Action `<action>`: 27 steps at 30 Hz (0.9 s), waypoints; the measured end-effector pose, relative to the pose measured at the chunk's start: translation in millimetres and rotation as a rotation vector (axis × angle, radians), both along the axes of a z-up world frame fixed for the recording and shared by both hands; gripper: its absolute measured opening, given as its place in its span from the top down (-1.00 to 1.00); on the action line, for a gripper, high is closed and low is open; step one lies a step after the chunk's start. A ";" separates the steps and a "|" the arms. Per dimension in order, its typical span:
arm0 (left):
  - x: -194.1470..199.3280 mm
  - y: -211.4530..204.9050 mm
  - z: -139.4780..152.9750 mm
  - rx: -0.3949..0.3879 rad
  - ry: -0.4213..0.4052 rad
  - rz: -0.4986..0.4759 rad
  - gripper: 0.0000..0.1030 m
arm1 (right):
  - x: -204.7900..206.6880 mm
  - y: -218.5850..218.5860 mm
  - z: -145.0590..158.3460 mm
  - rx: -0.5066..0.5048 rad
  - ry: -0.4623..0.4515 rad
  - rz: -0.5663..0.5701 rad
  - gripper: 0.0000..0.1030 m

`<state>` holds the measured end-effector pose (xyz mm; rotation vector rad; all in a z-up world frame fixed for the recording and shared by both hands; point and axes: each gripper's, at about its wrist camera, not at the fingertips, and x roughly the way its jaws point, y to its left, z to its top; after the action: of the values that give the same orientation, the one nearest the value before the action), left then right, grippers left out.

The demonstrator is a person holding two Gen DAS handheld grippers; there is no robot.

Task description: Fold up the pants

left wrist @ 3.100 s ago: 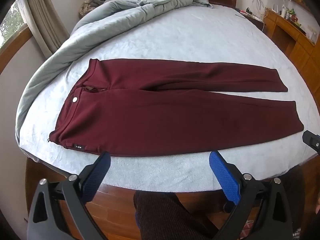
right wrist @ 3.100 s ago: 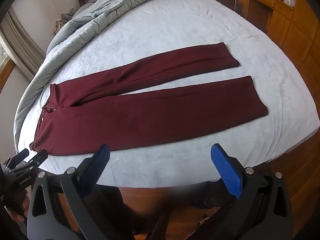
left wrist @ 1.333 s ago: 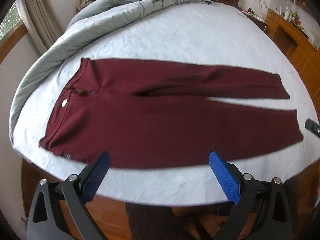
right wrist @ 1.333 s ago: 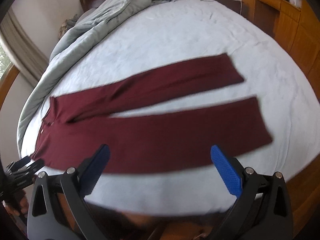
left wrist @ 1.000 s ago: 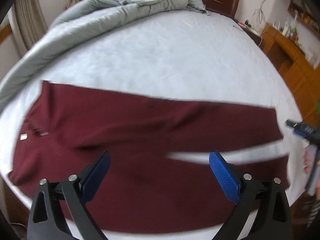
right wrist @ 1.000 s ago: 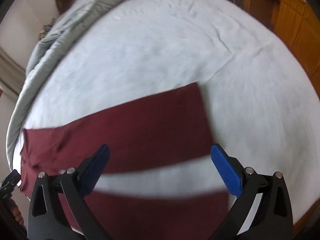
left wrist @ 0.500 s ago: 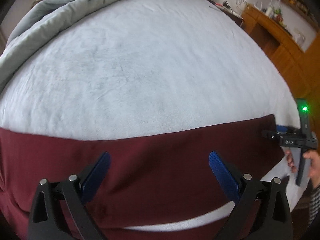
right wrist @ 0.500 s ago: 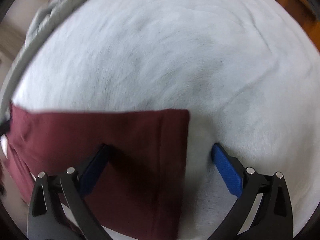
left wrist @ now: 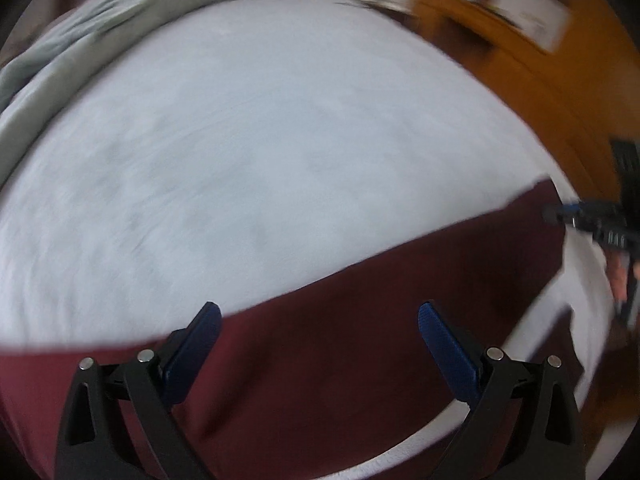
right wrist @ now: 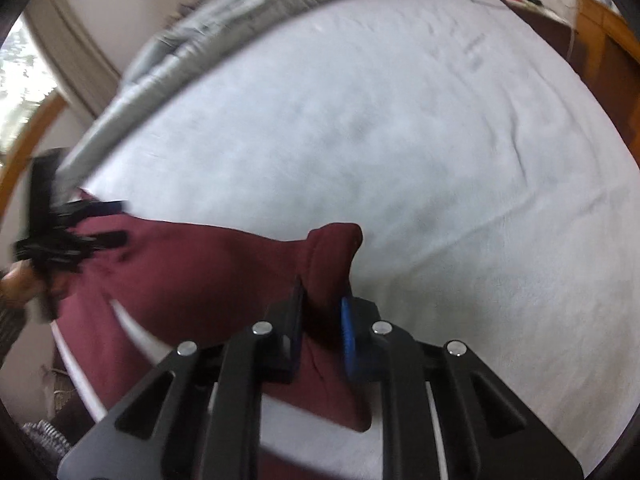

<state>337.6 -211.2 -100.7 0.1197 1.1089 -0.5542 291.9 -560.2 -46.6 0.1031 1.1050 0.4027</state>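
Note:
Dark red pants point(left wrist: 340, 340) lie on the white bed. In the left wrist view my left gripper point(left wrist: 320, 332) is open just above the far leg, with its blue pads spread wide. In the right wrist view my right gripper point(right wrist: 322, 320) is shut on the cuff end of the pants point(right wrist: 334, 256), which bunches up between the pads. The rest of the leg point(right wrist: 192, 280) runs left toward my left gripper point(right wrist: 68, 224). The right gripper point(left wrist: 588, 220) shows at the leg's end in the left wrist view. Both views are blurred.
The white bed sheet point(right wrist: 400, 140) stretches beyond the pants. A grey duvet point(right wrist: 224, 28) is piled along the far left side. Wooden furniture point(left wrist: 520, 52) stands to the right of the bed. A window and curtain point(right wrist: 48, 64) are at the left.
Both grippers moved from the bed's near edge out over the far leg. The right gripper has closed on the cuff, which now stands bunched. The left gripper stays open.

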 end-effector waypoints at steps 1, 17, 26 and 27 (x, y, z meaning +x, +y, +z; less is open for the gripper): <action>3.3 -2.8 -1.1 -0.007 0.000 -0.051 -0.93 | -4.3 -0.4 9.8 0.010 -0.025 0.017 0.72; 42.5 -39.0 -36.1 -0.098 0.393 -0.430 -0.31 | -14.9 6.6 34.6 0.135 -0.121 0.042 0.79; -20.2 -4.5 32.7 -0.153 0.121 -0.284 0.80 | -47.5 2.9 38.9 0.135 -0.203 -0.037 0.80; -40.7 -6.8 43.7 -0.133 0.078 -0.286 0.80 | -54.2 2.3 39.6 0.130 -0.214 -0.042 0.80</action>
<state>296.9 -218.0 -57.0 0.1432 1.1351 -0.8930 237.8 -557.9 -7.0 0.1928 0.8646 0.4374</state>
